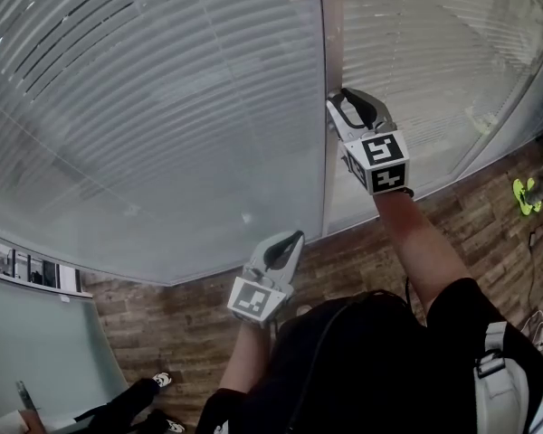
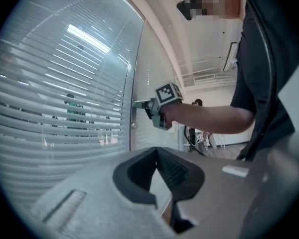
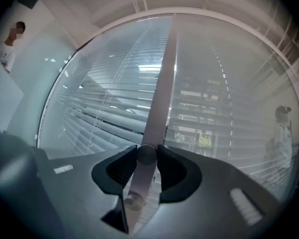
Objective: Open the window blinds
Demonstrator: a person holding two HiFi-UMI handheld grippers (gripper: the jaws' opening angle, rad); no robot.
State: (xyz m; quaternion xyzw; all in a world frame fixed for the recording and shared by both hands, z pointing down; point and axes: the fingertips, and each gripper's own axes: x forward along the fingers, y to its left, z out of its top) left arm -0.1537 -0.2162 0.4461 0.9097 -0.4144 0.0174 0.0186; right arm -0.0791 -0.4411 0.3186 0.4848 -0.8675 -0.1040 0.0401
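- On the left pane, the blinds (image 1: 163, 107) are hanging fully down. The slats are sitting tilted, and the far side is showing through the gaps in the left gripper view. I'm reading that as partly open, not finished.
- Low in the head view, the left gripper (image 1: 295, 239) is idling, jaws together with nothing between them and touching nothing.
- On the post (image 1: 331, 25) between the two panes, the knob (image 3: 146, 154) is sitting squarely between the jaws of the right gripper (image 1: 340, 99). The jaws are standing part-way apart, with the pads pressing on the knob from both sides.
- On the right pane, the right slats (image 1: 434, 52) are also looking part-tilted, with the view beyond coming through in strips.
- Remaining, as I'm judging it: more twisting of the knob until the slats are lying flat. Grip slip on the small round knob is the thing I'm watching for.
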